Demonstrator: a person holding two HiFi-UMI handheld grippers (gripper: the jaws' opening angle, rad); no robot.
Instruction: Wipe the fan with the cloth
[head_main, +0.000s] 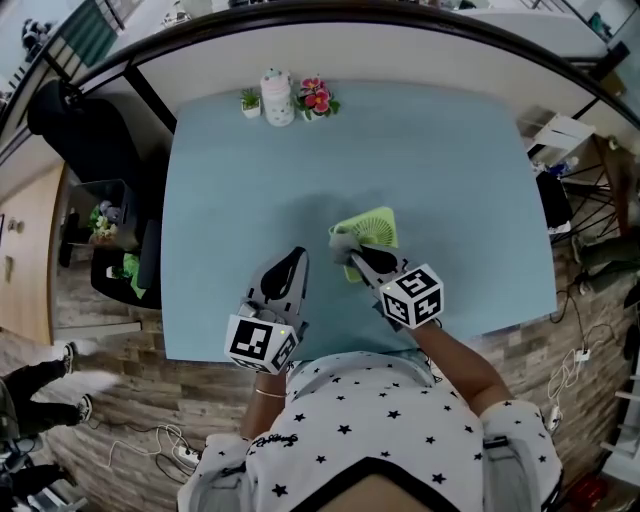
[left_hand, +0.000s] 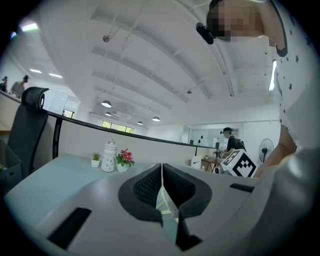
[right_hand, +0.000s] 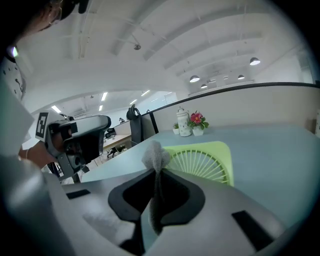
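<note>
Off the table's left edge one black office chair (head_main: 88, 130) is standing. Along the far edge of the pale blue table (head_main: 450, 170), left of its middle, three ornaments are sitting in a tight row: one small potted plant (head_main: 250, 102), one white jar (head_main: 277, 97) and one pot of pink flowers (head_main: 316, 98), the jar standing between the other two and just beside each.

Two grippers are working over the table's near half. The left gripper (head_main: 296, 257) is reaching in from the near edge, left of the middle. Its jaws are pressing together with nothing caught between them, and in the left gripper view (left_hand: 161, 169) the two dark pads are meeting along a thin seam.

Just right of it, one grey cloth (head_main: 343, 240) is bunching up out of the right gripper (head_main: 353, 253), whose jaws are clamping on it. In the right gripper view (right_hand: 157, 175) the cloth (right_hand: 156, 157) is running down between the pads and puffing out above their tips.

One lime-green square fan (head_main: 374, 227) is lying flat on the table, slightly right of the middle and well clear of every edge, its ribbed grille (right_hand: 205, 161) facing up. The cloth and the right gripper's tips are standing in the way of the fan's left side and near-left corner, hiding them from the head view. Whether the cloth is actually pressing on the fan is not showing
</note>
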